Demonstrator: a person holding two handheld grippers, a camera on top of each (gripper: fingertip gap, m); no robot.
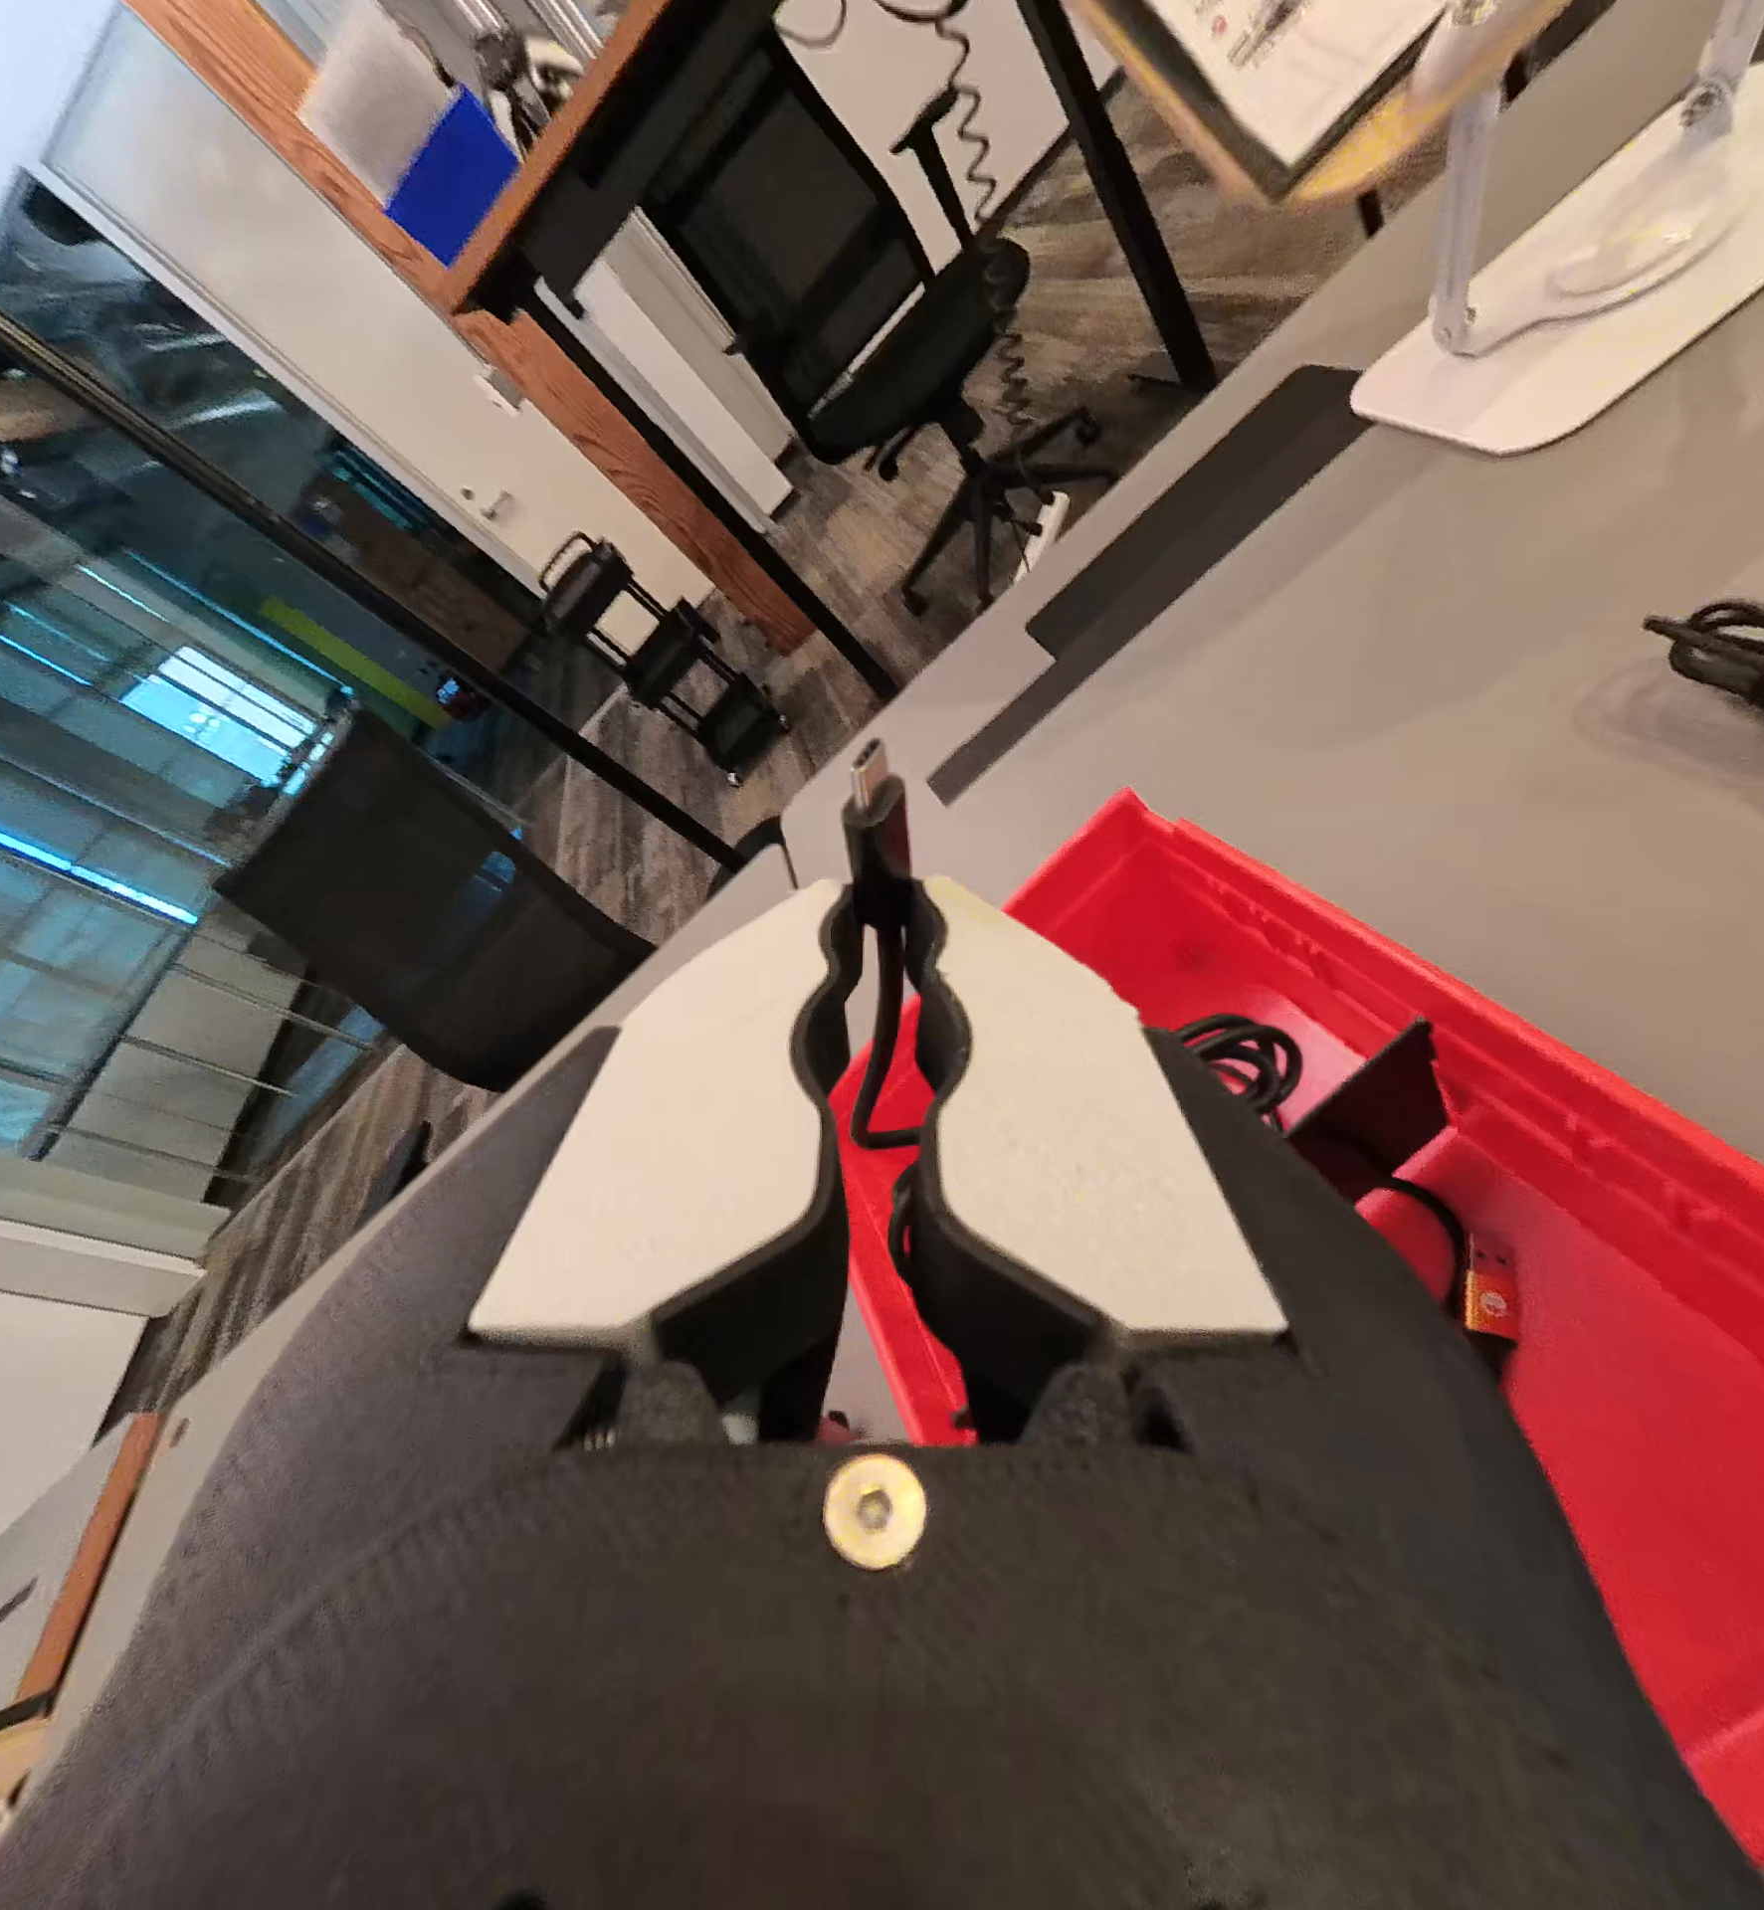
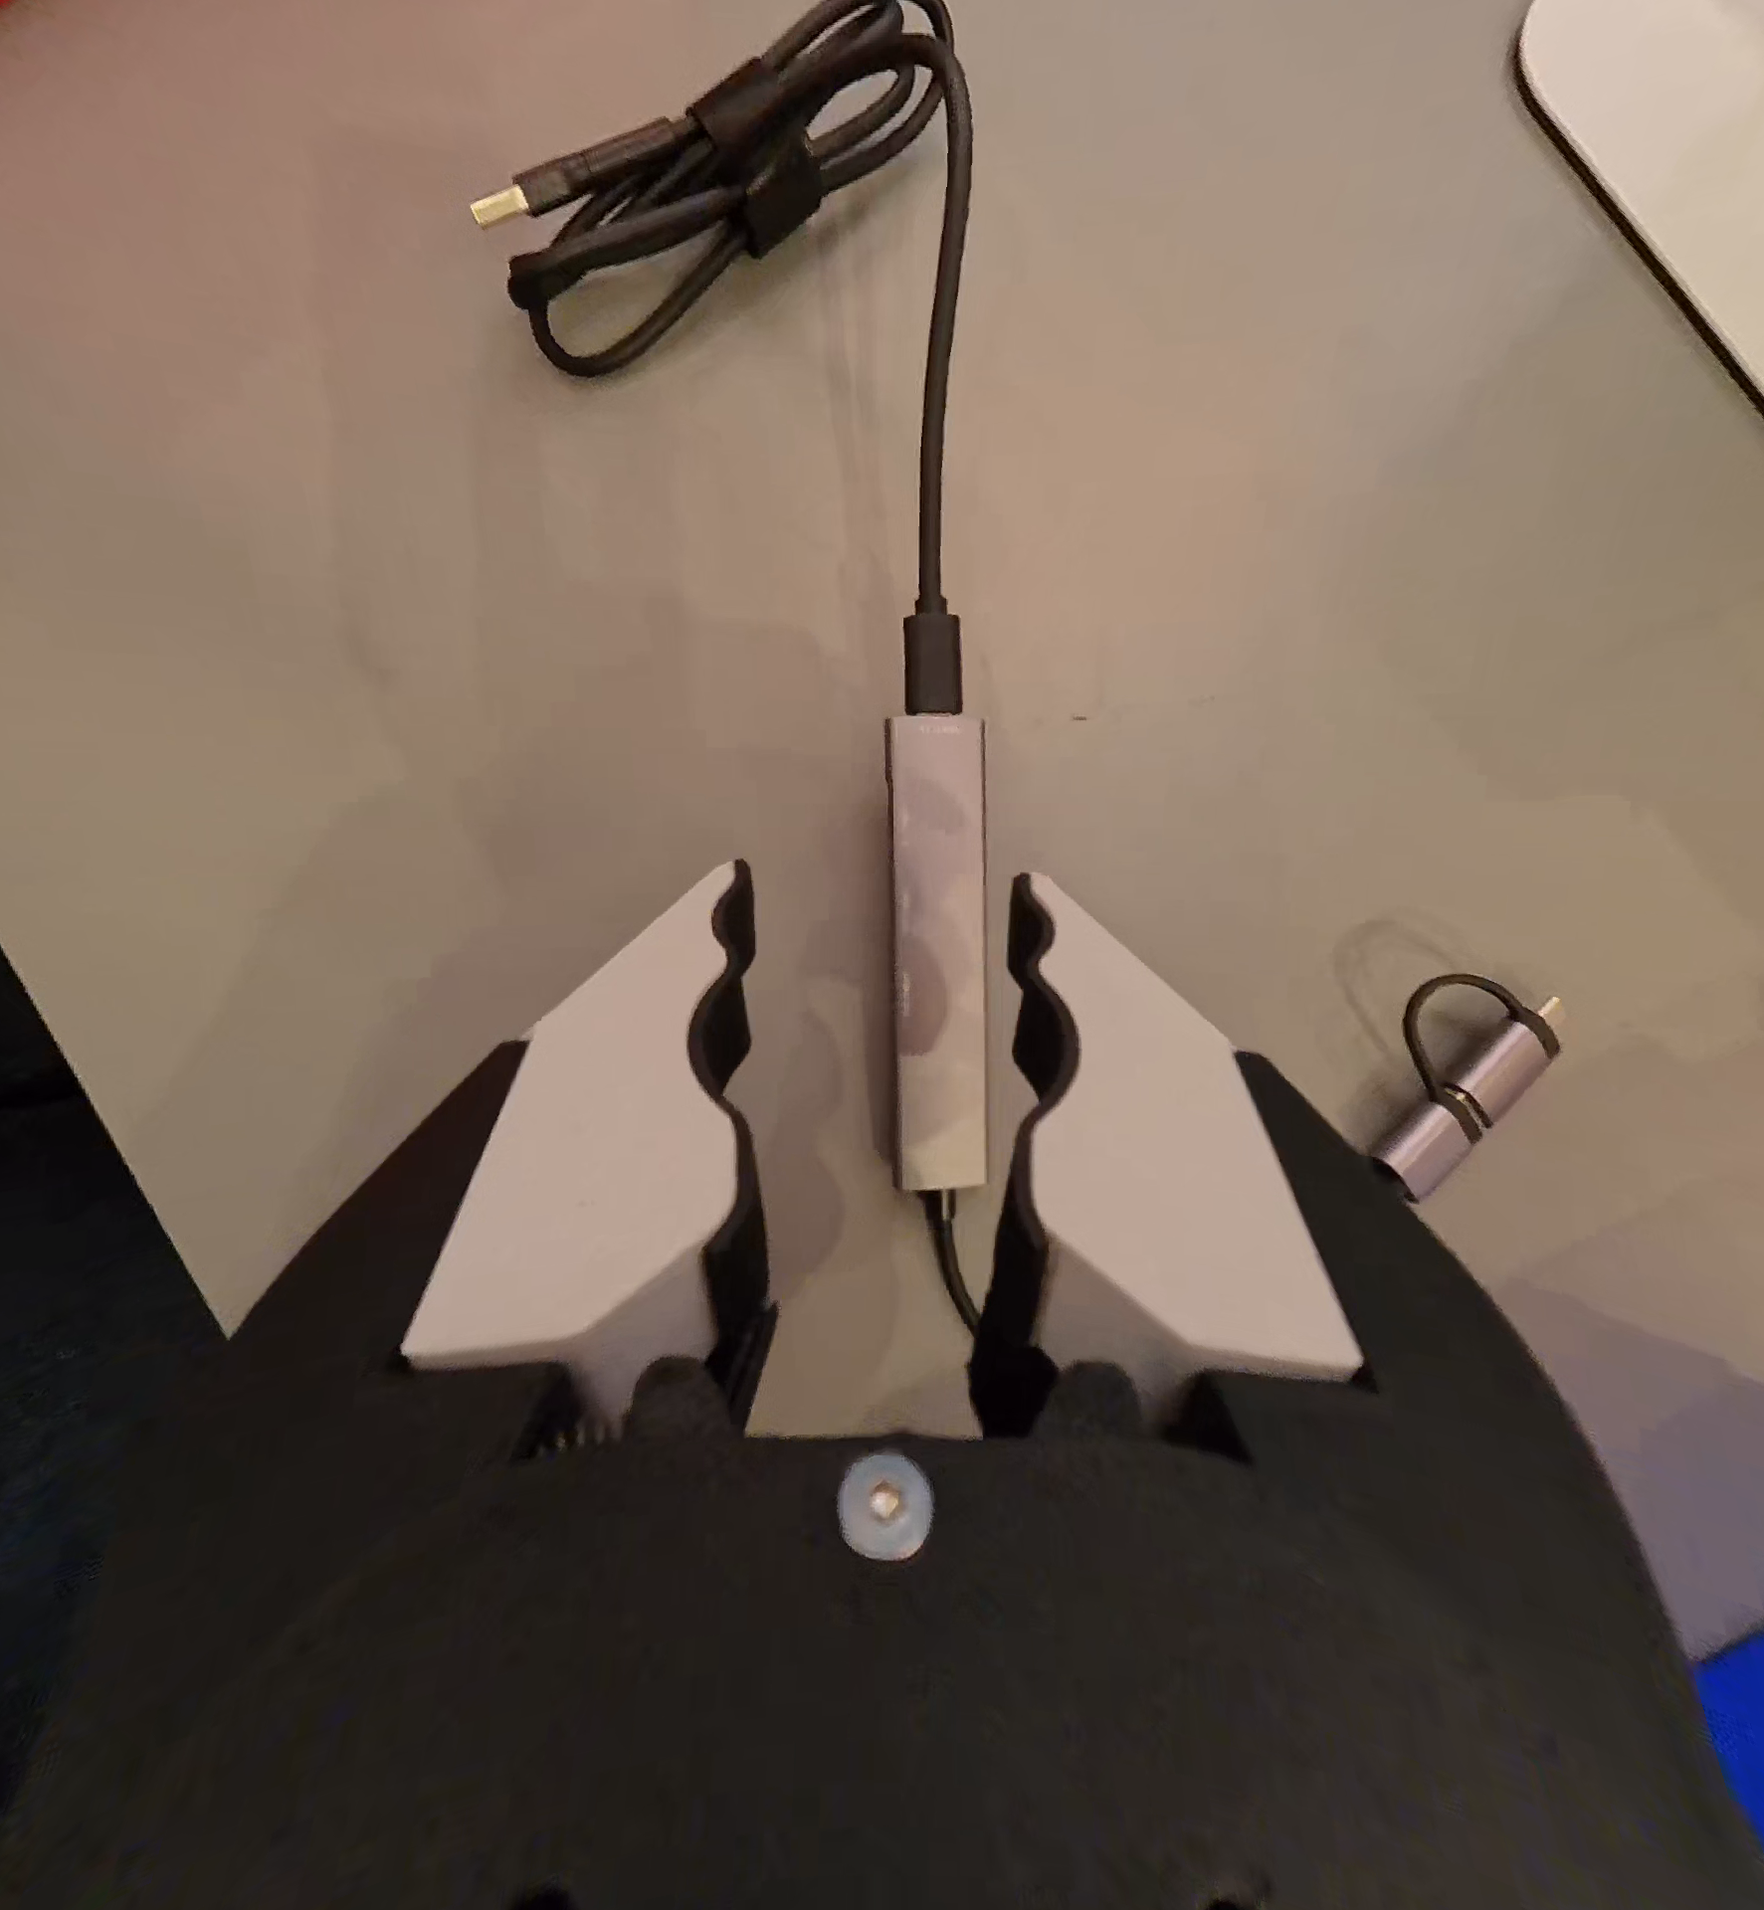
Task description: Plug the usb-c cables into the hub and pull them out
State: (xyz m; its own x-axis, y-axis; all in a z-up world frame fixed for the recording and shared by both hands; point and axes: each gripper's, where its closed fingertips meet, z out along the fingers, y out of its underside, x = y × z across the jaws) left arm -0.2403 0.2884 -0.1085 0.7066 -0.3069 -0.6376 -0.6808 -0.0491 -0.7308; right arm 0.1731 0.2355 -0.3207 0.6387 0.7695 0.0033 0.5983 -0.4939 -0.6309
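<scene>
My left gripper (image 1: 883, 899) is shut on a black usb-c cable (image 1: 875, 827). Its plug sticks out past the fingertips, raised above the red bin (image 1: 1580, 1344), and its cord hangs down into the bin. In the right wrist view, the grey hub (image 2: 937, 951) lies lengthwise on the grey table. A black cable (image 2: 934, 661) is plugged into its far end, and its bundled length (image 2: 712, 196) lies farther back. My right gripper (image 2: 883, 889) is open, its fingers on either side of the hub's near half, the right one close beside it.
A grey adapter on a short black loop (image 2: 1467, 1096) lies to the right of the hub. A white stand base (image 1: 1539, 341) sits at the table's far side, also showing in the right wrist view (image 2: 1704, 207). More cables lie in the red bin. The table edge (image 1: 960, 661) drops to an office floor. Left tips to right tips: about 45 centimeters.
</scene>
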